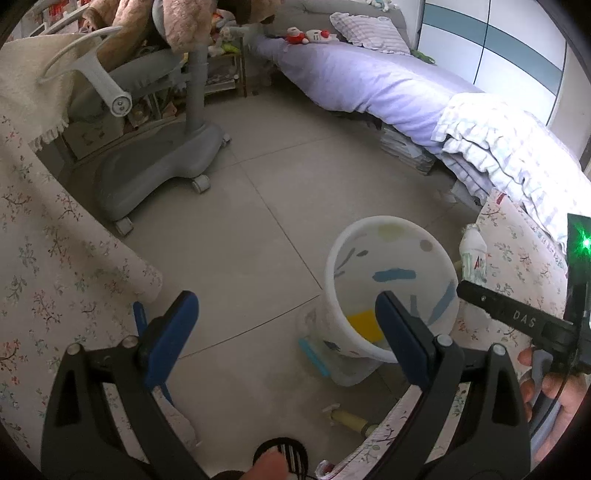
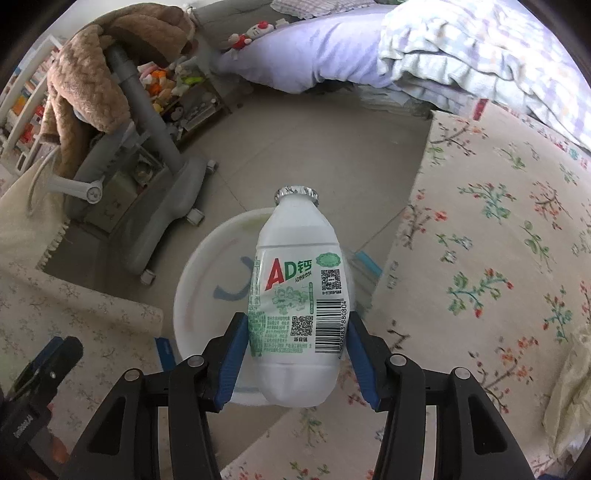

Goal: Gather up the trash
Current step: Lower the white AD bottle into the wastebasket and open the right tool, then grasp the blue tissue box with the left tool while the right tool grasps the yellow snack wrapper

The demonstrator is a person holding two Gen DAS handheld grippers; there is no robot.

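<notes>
Right wrist: smooth, rounded bottle (image 2: 299,280) clamped.

Under my tongs the grey tiled floor (image 1: 258,229) carries most of what I see. The white bin (image 1: 391,288) with pastel marks stands on it, touching a clear box with a blue edge (image 1: 314,354) at its base. A yellowish tube-like thing (image 1: 347,419) lies on the tiles just beside them; I cannot tell what it is. Farther back the grey wheeled chair base (image 1: 155,173) rests on its castors. Floral cloth covers a surface on either side (image 2: 480,258). At the floor's far edge runs the bed (image 1: 369,81), with a lilac sheet, a crumpled checked quilt (image 1: 498,147) and plush toys (image 1: 306,36) on it
</notes>
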